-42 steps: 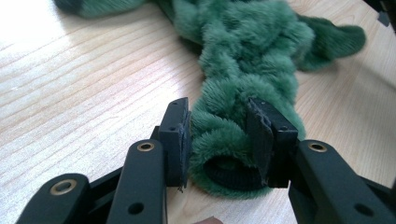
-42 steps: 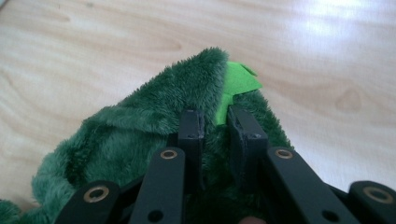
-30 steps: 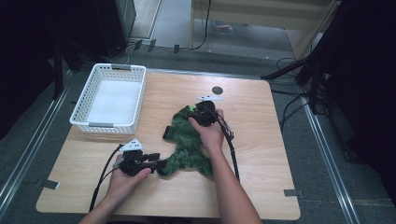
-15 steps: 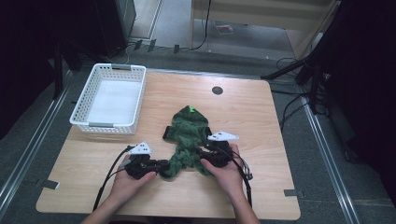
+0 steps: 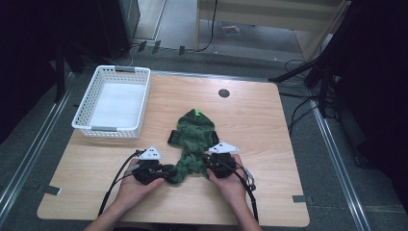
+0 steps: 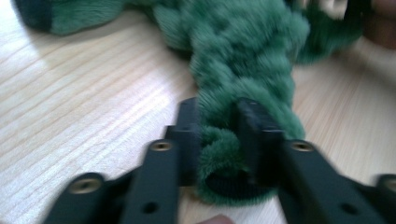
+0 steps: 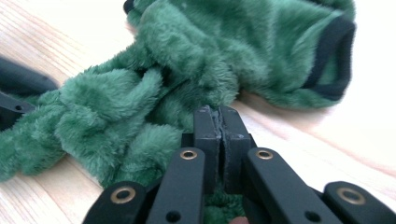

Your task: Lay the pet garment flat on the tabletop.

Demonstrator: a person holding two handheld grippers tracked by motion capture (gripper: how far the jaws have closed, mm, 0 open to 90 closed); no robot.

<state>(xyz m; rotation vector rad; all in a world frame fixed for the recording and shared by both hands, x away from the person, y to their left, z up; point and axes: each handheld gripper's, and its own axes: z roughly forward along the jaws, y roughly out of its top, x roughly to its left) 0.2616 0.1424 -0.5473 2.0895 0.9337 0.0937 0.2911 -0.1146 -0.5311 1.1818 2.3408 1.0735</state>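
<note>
- Two grippers work one green plush garment (image 5: pixel 191 144) on the wooden table (image 5: pixel 269 125). High view: a second ago the right gripper (image 5: pixel 210 163) sat at the garment's far end; half a second ago it had come down to the near edge, and it remains there now. The left gripper (image 5: pixel 169 171) has kept its place at the garment's near-left corner throughout. The garment has been drawn out from a rumpled heap into a longer shape that runs away from the person, with a small bright green patch at its far tip.
- High view, surroundings: a white plastic basket (image 5: pixel 114 129) with perforated walls stands at the table's far left, well apart from the garment; a small dark round disc (image 5: pixel 223 93) lies near the far edge.
- Left gripper view: the matt black jaws stand slightly apart, pinching a thick fold of deep-pile fleece with a dark trim; the light wood grain runs beneath.
- Right gripper view: the jaws are pressed almost together on a thin piece of the fleece at the garment's edge. A black-bound, rounded opening lies at the upper right.
</note>
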